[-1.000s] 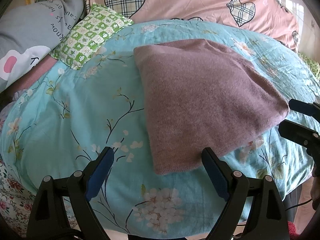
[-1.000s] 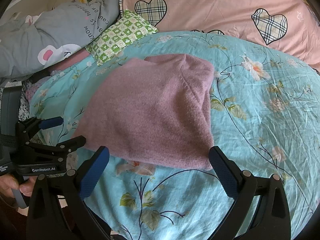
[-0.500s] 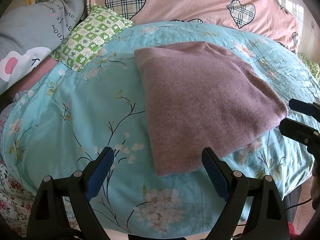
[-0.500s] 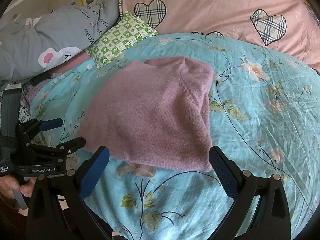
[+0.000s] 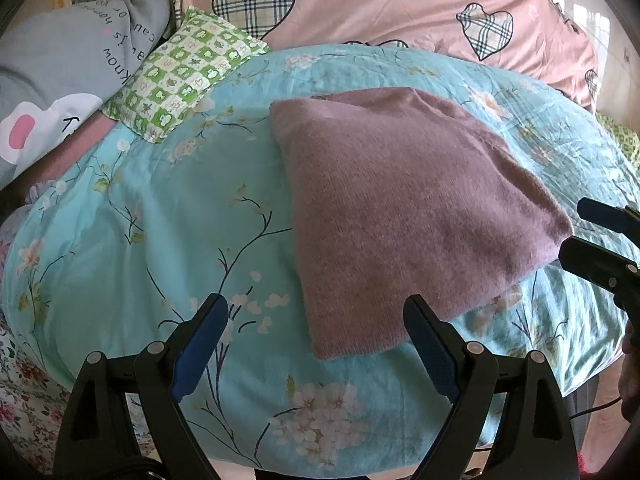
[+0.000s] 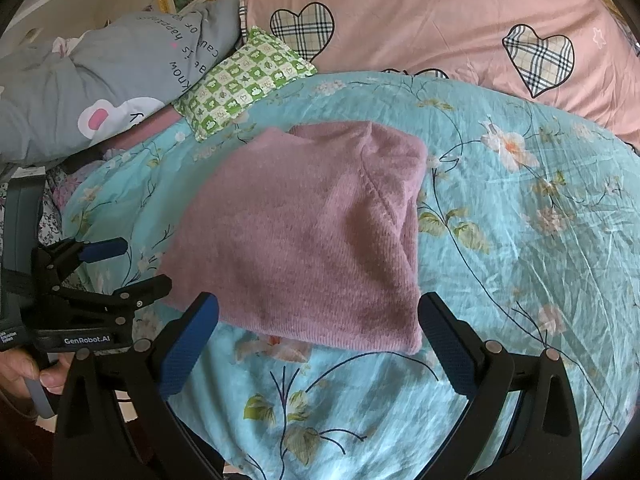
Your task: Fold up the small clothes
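A mauve knit sweater [image 5: 408, 208] lies folded into a flat packet on the teal floral bedspread [image 5: 160, 220]. In the left wrist view my left gripper [image 5: 316, 320] hovers open just short of the packet's near left corner, holding nothing. My right gripper [image 5: 580, 234] shows at the right edge there, open, close to the sweater's right corner. The right wrist view has the sweater [image 6: 312, 240] ahead, with my right gripper [image 6: 318, 308] open at its near edge. The left gripper [image 6: 140, 264] stands open beside the sweater's left corner.
A green checked pillow [image 5: 180, 80] and a grey printed quilt [image 5: 60, 80] lie at the back left. A pink quilt with plaid hearts [image 5: 400, 8] runs along the back. The bed's near edge curves away just below the grippers. A hand [image 6: 24, 372] holds the left gripper's handle.
Both views have drifted slightly, so the sweater sits a little lower in each frame. The sweater has not moved and both grippers have stayed open.
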`<state>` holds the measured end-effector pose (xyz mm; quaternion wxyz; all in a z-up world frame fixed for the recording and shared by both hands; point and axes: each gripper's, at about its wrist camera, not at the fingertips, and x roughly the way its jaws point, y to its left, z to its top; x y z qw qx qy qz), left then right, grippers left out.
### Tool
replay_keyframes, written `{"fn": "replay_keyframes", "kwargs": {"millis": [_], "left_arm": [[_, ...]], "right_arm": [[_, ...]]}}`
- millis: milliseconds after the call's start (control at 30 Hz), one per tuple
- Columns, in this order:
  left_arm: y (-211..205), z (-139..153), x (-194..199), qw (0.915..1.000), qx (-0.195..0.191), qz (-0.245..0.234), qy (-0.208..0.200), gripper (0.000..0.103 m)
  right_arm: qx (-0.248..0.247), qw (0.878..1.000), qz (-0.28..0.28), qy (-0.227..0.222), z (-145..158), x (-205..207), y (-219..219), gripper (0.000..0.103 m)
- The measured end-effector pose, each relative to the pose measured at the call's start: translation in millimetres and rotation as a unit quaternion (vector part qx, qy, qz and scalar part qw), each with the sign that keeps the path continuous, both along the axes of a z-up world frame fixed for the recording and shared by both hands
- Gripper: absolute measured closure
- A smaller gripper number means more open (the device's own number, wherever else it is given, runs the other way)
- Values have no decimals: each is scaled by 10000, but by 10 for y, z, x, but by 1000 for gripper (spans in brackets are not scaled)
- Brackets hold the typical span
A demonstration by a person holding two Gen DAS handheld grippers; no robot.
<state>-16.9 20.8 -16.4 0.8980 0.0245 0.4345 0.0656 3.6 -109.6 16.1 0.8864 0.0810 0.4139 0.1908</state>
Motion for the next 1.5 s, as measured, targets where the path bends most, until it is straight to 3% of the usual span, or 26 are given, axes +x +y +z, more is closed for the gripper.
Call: {"fn": "replay_keyframes", "kwargs": {"millis": [1500], "left_arm": [[61,97,99,9998,2,162,-62,13]], "right_arm": [[188,9998,-50,-40,63,131,-19,3]]}}
